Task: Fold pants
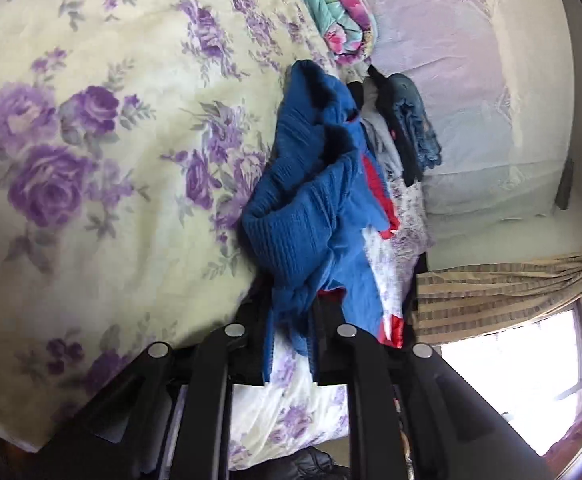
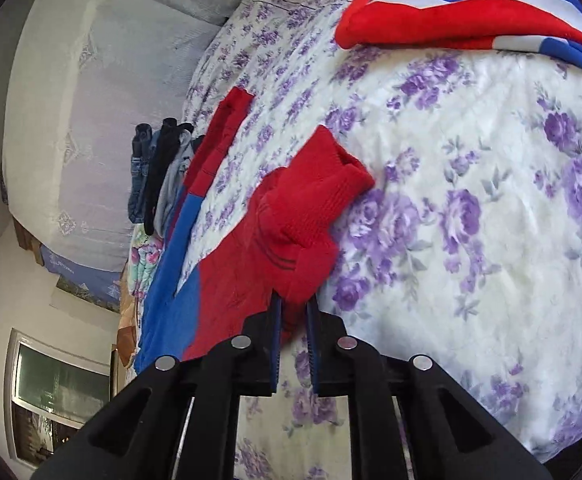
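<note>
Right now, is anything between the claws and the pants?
No. The left claw is shut on the blue leg of the pants, and the right claw is shut on the red leg. Nothing visible sits between.

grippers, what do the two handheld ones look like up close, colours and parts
Both look alike. The left gripper and right gripper are matte black frames with angular linkage arms and triangular cut-outs. Each has four round silver pins across the joints. The fingers carry ridged blue pads, clearest in the right wrist view. No cables, markings or sleeves show clearly.
</note>
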`<state>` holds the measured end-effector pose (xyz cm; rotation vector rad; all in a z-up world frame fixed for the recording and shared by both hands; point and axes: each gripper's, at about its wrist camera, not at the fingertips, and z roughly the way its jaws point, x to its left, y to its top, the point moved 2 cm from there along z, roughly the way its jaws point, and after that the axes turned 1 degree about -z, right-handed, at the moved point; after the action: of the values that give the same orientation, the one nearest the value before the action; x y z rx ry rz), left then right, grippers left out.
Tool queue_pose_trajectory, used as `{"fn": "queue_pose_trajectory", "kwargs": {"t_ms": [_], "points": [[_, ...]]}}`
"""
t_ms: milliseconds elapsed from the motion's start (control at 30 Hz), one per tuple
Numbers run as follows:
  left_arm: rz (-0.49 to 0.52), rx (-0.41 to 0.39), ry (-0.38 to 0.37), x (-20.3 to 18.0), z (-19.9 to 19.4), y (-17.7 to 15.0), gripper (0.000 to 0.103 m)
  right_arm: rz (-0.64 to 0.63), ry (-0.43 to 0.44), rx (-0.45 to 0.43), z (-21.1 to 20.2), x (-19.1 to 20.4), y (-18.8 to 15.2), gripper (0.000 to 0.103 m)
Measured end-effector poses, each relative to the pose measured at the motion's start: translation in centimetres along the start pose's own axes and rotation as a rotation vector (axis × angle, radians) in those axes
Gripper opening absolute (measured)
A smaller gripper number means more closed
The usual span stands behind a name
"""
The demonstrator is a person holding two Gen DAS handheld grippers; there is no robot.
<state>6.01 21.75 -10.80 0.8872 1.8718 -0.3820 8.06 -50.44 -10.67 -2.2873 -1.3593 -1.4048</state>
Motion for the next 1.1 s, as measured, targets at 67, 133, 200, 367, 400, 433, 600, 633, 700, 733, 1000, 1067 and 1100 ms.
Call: {"fn": "queue_pose_trajectory", "kwargs": {"t_ms": [67,133,200,367,400,433,600,633,700,733,1000,1067,1100], "points": [[0.043,-0.029,0.033,-0.8,-1.2,0.3,0.029,-0.018,-0.006,-0.034,-1.0,0.2,0.3,0.024],[0.106,-0.097,0.118,-1.7,-2.7,0.6,0.052,-0.026,-0.017,-0.097,-2.7,0.6,1.0,0.027],[0.176,-0.225,0.24,-3.0,-5.1,1.3,0.076,-0.034,-0.025,-0.133,-3.8,0.7,1.9,0.033],[0.208,-0.342,0.291,-4.3,-7.2,4.2,0.083,0.049,-0.013,-0.127,-2.4,-1.0,4.5,0.041],[0.198,-0.342,0.296,-4.2,-7.0,4.7,0.083,0.085,0.001,-0.112,-1.8,-1.6,4.5,0.041],[0.195,-0.338,0.293,-4.1,-6.8,5.0,0.083,0.12,0.02,-0.102,-1.3,-2.2,4.3,0.041],[0.209,-0.289,0.302,-4.5,-3.5,6.1,0.083,0.128,0.066,-0.117,0.1,-2.2,4.1,0.017],[0.221,-0.277,0.308,-4.8,-2.8,6.3,0.083,0.1,0.053,-0.127,0.3,-2.0,4.5,0.006],[0.237,-0.257,0.32,-5.5,-1.4,6.6,0.083,0.043,0.013,-0.171,-0.2,-1.3,5.2,0.006],[0.246,-0.248,0.321,-5.8,-0.8,6.9,0.083,0.015,-0.006,-0.183,-0.6,-1.2,5.8,0.005],[0.292,-0.157,0.366,-7.9,4.6,11.3,0.085,-0.012,-0.115,-0.168,-1.1,-1.9,7.1,0.011],[0.269,-0.119,0.364,-7.6,6.2,12.3,0.085,-0.03,-0.143,-0.233,-2.5,-0.9,7.6,0.013],[0.261,-0.111,0.365,-7.5,7.0,12.8,0.085,-0.052,-0.163,-0.26,-3.1,-0.1,8.0,0.015]]}}
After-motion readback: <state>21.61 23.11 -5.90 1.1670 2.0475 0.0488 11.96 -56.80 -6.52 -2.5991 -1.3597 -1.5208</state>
